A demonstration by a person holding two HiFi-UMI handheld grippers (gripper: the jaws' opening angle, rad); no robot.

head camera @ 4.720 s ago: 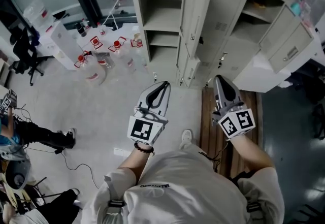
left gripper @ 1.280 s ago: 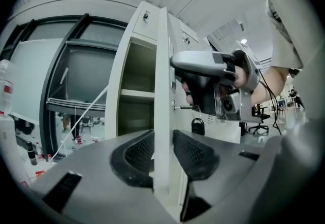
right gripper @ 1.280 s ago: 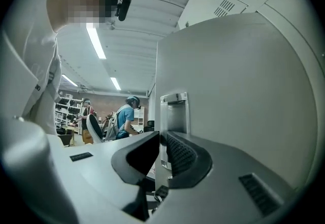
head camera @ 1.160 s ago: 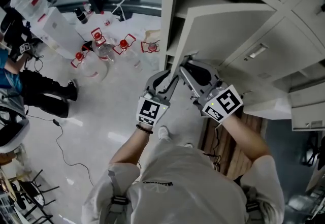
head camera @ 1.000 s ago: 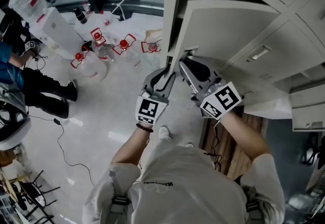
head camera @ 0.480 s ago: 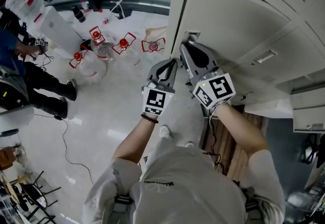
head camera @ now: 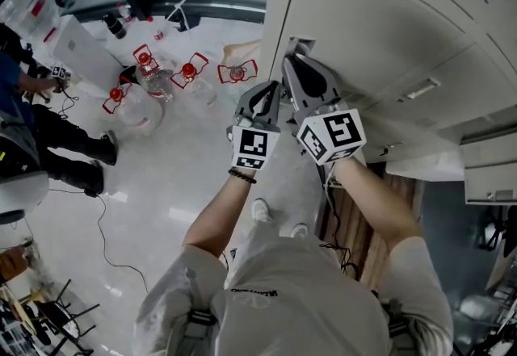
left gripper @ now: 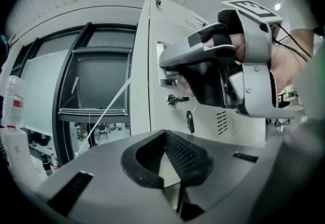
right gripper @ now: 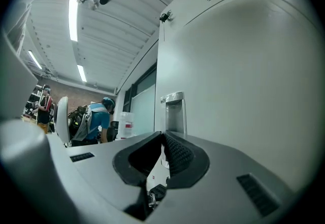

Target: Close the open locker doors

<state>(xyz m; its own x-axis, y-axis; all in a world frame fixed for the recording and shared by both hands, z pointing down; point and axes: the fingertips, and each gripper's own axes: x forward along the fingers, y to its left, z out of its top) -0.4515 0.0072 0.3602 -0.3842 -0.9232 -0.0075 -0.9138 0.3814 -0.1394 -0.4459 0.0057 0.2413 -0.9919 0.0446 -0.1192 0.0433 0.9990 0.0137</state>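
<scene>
The door (head camera: 380, 48) lies level with the locker front, its recessed handle (right gripper: 173, 111) at the left edge and a key (left gripper: 189, 121) hanging below the lock. The right gripper (head camera: 292, 60) has its tips at that handle, jaws drawn together with nothing visible between them. Just beside it, the left gripper (head camera: 273, 88) has its jaws closed and empty. On the floor (head camera: 186, 177) to the left, well apart, stand 4 red-handled bottles (head camera: 145, 72).

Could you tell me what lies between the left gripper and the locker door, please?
Nothing: the left gripper view shows a bare stretch from left gripper to locker door.
</scene>
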